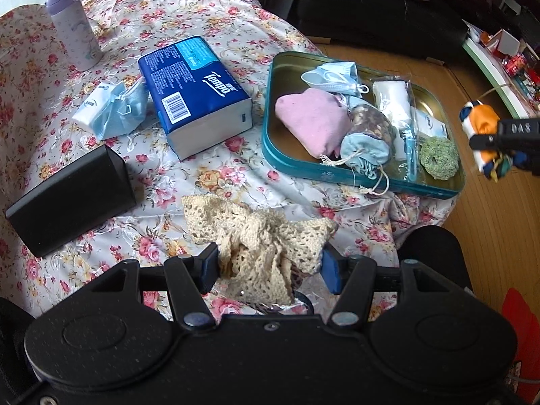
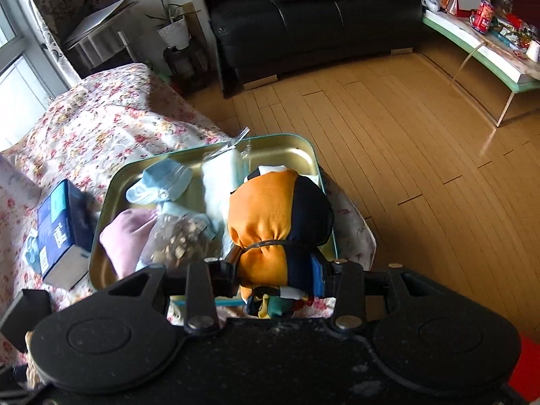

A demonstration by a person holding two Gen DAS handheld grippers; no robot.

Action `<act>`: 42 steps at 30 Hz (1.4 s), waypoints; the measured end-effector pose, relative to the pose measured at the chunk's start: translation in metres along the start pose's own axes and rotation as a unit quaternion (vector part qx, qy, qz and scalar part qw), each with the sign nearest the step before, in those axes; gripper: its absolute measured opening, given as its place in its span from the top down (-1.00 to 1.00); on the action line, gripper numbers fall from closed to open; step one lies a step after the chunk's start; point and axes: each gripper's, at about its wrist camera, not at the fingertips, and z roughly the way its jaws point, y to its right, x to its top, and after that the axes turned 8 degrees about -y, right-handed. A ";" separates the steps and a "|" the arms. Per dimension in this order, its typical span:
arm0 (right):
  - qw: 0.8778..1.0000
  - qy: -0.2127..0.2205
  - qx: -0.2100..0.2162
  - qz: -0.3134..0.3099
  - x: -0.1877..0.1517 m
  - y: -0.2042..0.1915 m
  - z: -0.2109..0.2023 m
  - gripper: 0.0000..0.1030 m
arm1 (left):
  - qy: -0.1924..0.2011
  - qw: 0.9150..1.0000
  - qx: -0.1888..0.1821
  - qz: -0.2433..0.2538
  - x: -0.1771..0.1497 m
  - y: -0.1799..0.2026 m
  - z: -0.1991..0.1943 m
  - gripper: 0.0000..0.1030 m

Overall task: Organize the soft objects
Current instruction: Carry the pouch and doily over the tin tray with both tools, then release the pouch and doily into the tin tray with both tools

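Cream crochet lace (image 1: 266, 246) bunched in left fingers (image 1: 270, 266); glossy orange-navy bundle (image 2: 273, 222), likely silk, pinched in right fingers (image 2: 276, 276).

floor: wood planks (image 2: 388, 128) | sofa: black leather (image 2: 303, 23) | window (image 2: 20, 77): daylight, left

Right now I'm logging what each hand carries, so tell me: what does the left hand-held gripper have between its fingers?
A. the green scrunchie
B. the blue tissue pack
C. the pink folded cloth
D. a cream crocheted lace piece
D: the left hand-held gripper is clamped on the cream crocheted lace piece, bunched between its blue pads above the floral tablecloth.
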 end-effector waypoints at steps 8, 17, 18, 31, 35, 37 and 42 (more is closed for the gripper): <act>1.000 0.020 -0.011 0.002 0.038 0.003 0.018 0.25 | -0.004 1.000 0.000 0.007 0.001 0.005 0.001 -0.08; 1.000 -0.003 -0.020 -0.020 0.081 -0.007 0.057 0.25 | 0.011 1.000 -0.009 0.016 0.019 0.015 -0.004 -0.08; 1.000 -0.007 -0.019 -0.021 0.083 -0.008 0.061 0.25 | 0.015 1.000 -0.012 0.017 0.023 0.016 -0.005 -0.08; 0.997 -0.035 0.026 -0.064 0.051 -0.027 0.054 0.19 | 0.043 0.998 -0.021 0.031 0.080 0.038 -0.003 -0.08; 0.997 -0.026 0.026 -0.072 0.042 -0.029 0.047 -0.28 | 0.034 0.999 -0.010 0.033 0.088 0.037 0.006 -0.08; 0.997 -0.016 0.022 -0.070 0.042 -0.027 0.042 -0.28 | 0.030 0.999 -0.007 0.033 0.092 0.036 0.010 -0.08; 0.998 -0.002 0.032 -0.056 0.042 -0.022 0.032 -0.28 | 0.019 0.999 -0.009 0.028 0.103 0.036 0.019 -0.09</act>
